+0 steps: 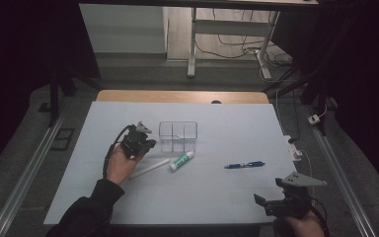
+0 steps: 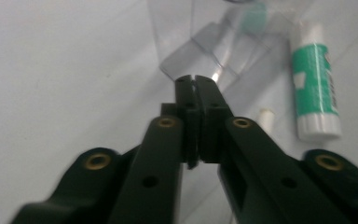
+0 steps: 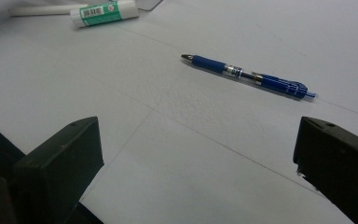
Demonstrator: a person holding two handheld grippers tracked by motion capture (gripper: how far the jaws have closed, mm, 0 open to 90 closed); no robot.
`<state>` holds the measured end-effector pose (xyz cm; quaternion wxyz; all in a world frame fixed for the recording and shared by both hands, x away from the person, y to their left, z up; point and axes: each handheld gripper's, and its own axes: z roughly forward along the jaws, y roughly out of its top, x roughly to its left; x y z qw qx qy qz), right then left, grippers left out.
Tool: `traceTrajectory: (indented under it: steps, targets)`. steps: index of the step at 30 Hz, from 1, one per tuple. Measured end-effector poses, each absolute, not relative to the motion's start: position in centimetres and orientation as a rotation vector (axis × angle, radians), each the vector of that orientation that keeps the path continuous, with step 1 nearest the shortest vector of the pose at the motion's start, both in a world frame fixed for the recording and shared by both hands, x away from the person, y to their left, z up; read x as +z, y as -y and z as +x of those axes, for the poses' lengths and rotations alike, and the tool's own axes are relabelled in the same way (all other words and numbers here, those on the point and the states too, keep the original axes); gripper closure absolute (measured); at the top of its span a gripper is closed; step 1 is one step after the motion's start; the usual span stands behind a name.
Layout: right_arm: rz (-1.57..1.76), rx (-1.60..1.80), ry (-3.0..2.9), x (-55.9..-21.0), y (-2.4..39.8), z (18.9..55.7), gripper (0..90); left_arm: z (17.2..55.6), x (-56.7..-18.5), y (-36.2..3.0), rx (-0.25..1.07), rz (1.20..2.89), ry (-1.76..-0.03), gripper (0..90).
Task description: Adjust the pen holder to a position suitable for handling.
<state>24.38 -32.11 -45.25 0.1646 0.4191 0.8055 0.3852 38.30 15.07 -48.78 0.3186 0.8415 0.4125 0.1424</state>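
Note:
My left gripper (image 1: 147, 142) hovers over the white table sheet just left of a clear divided box (image 1: 177, 136). In the left gripper view its jaws (image 2: 196, 81) are pressed together with nothing between them, tips pointing at the clear box (image 2: 200, 42). A green-and-white glue stick (image 1: 181, 161) (image 2: 314, 88) lies just in front of the box, beside a thin white stick (image 1: 150, 168) (image 2: 265, 119). A blue pen (image 1: 244, 165) (image 3: 247, 75) lies to the right. My right gripper (image 1: 270, 191) (image 3: 196, 140) rests open near the front right edge, empty, facing the pen.
A white sheet (image 1: 202, 197) covers the table, with a wooden strip (image 1: 182, 96) at its far edge. Cables and a small white plug (image 1: 294, 147) lie at the right edge. In the right gripper view the glue stick (image 3: 105, 13) and white stick (image 3: 42, 10) lie far off.

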Motion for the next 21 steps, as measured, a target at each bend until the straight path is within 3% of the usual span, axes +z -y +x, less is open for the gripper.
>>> traceTrajectory:
  steps: [9, 21]
  targets:
    - [1.195, 1.104, -2.299, -45.3, 32.1, 24.4, 0.9, 40.7, -49.3, -14.4, 0.377, 2.169, -1.162, 88.7]
    - [1.195, 1.097, -2.300, -45.3, 32.1, 24.4, 0.9, 41.0, -49.3, -13.7, 0.379, 2.172, -1.169, 88.7]
